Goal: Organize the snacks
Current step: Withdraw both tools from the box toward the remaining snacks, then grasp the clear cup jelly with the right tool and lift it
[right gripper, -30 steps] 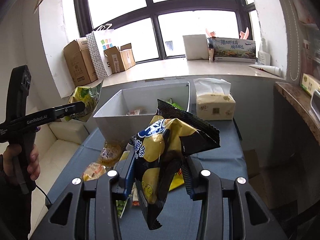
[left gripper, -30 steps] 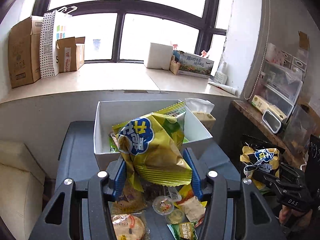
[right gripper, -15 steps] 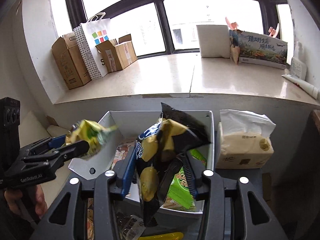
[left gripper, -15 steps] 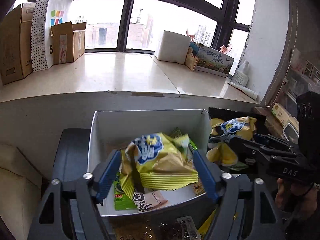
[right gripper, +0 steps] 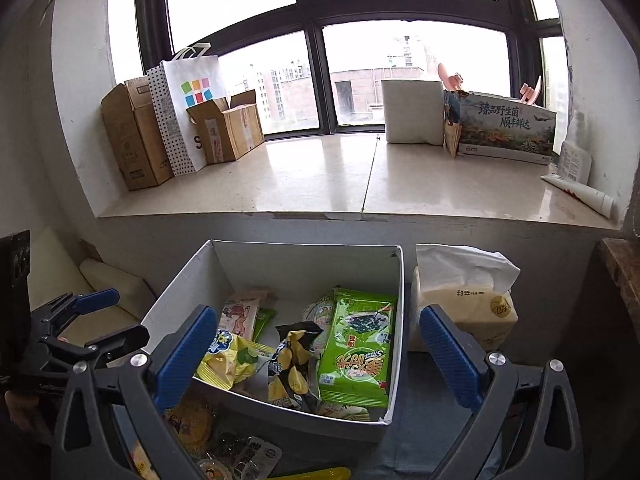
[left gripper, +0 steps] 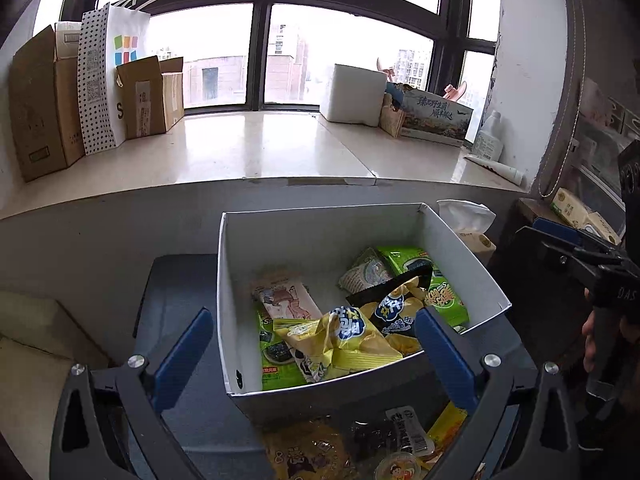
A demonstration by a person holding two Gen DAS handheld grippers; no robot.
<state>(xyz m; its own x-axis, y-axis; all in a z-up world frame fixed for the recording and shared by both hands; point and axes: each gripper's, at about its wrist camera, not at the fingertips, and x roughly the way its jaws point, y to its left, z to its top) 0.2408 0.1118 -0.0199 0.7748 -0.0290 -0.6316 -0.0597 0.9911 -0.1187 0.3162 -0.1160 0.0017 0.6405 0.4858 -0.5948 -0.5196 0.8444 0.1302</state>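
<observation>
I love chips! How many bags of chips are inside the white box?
2. A yellow chip bag lies at the near edge of the white box; a black-and-yellow chip bag lies right beside it, toward the middle. More could be buried under other snacks.

Both wrist cameras look forward and downward along their own blue-padded fingers toward the window, close above the white box [left gripper: 320,236] of snacks. The left view sits left of the box, the right view nearer its right wall [right gripper: 400,320]. Both share box, sill and window.
</observation>
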